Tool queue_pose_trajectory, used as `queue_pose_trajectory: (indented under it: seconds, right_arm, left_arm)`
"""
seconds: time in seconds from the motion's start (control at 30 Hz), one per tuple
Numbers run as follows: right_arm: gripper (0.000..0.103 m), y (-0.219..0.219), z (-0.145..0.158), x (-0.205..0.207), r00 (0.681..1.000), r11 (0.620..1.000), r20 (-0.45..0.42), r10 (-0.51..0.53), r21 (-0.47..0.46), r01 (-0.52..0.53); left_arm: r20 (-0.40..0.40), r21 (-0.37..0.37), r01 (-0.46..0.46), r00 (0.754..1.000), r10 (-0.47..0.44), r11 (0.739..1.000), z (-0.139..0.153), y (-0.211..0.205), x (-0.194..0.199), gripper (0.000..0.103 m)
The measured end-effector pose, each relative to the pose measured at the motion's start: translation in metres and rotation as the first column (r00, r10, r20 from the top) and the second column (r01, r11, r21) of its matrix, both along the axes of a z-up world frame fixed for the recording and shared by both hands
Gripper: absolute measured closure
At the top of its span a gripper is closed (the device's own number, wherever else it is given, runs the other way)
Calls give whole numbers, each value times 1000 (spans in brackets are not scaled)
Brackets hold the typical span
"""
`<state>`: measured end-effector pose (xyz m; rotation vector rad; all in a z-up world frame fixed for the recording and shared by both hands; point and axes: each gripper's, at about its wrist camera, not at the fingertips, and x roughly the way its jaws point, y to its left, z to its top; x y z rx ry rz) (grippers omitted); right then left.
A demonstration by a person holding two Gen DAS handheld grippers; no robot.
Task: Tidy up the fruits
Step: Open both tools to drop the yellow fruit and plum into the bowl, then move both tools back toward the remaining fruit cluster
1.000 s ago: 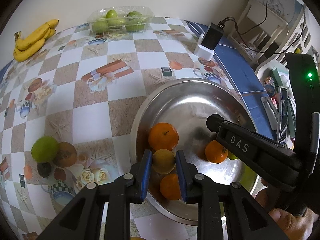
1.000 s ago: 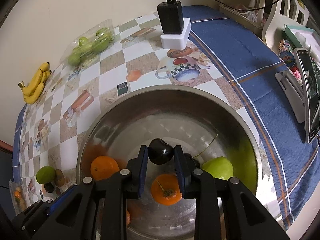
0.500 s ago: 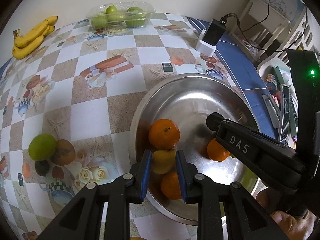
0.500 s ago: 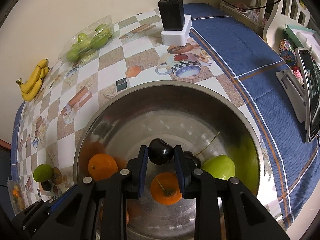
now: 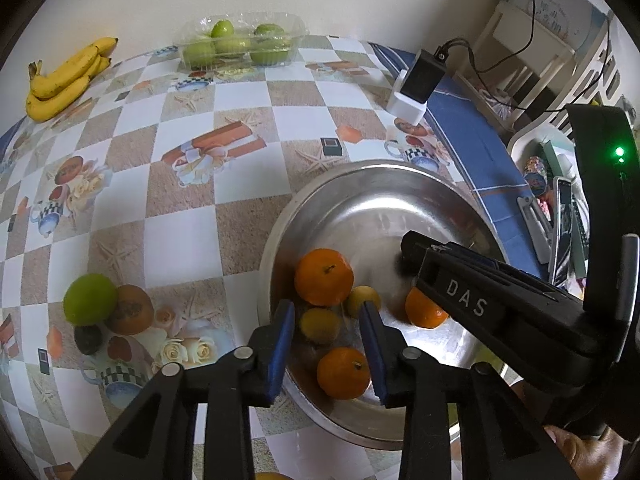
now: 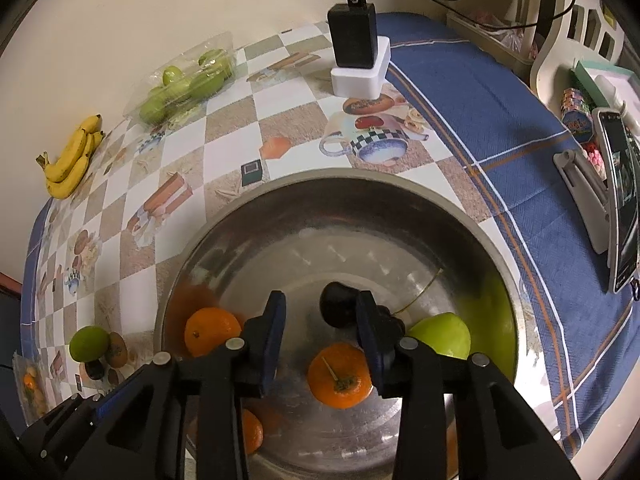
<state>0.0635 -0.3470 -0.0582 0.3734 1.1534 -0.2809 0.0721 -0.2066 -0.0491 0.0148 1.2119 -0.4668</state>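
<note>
A steel bowl [image 5: 360, 166] [image 6: 340, 176] sits on the checkered tablecloth with both grippers over it. My left gripper [image 5: 326, 320] has its jaws opening. A small yellow-brown fruit [image 5: 320, 324] lies between the blue pads in the bowl, free of the right pad. A second small yellow fruit [image 5: 362, 300] and three oranges [image 5: 324, 276] lie around it. My right gripper [image 6: 320, 312] has its jaws opening too. A dark plum [image 6: 338, 310] rests in the bowl close to its right finger, clear of the left pad. A green apple [image 6: 440, 340] sits to the right.
Bananas [image 5: 64, 76] and a clear box of green fruit [image 5: 240, 44] lie by the far wall. A lime [image 5: 90, 300], a brown fruit [image 5: 130, 314] and a dark fruit [image 5: 88, 338] sit left of the bowl. A charger block [image 6: 356, 52] and a phone on a stand [image 6: 620, 200] are right.
Both grippers' jaws have parted. The yellow-brown fruit and the dark plum, gripped in the earlier frames, are let go and now lie in the bowl. Neither hand has shifted.
</note>
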Motion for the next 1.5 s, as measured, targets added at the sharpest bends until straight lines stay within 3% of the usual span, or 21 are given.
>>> queue_pose_trajectory:
  seconds: [0.1,0.2,0.4,0.83,1.1,1.23,1.3,1.37,1.5]
  right_arm:
    - [65,0,8,-2,1000,1000,22,-3,-12,3]
    - [65,0,15,-3,999,1000,37,-1,-22,2]
    - [65,3,17,-3,999,1000,32,7,-26,-6]
    - [65,16,20,-4,999,998,14,36,-49,-35]
    - [57,23,21,-2,998,996,8,61,-69,-60]
    - [37,26,20,-1,997,995,8,73,-75,-73]
    - [35,27,19,0,997,994,9,80,-78,-79]
    - [26,28,20,1,996,993,12,84,-83,-83]
    - [24,31,19,2,995,991,15,97,-89,-95]
  left_arm:
    - [7,-13,-15,1000,15,1000,5,4,2,65]
    - [16,-21,-46,999,46,999,8,11,5,51]
    - [30,-12,-141,990,141,990,10,34,15,48]
    - [44,-7,-335,941,335,942,10,88,31,35]
    - [57,5,-371,927,370,929,10,97,34,30]
    - [78,26,-392,918,389,919,9,101,35,13]
    - [89,35,-402,913,398,915,9,104,35,10]
    - [98,40,-412,908,407,910,9,107,36,7]
    - [112,53,-435,897,428,899,9,113,37,0]
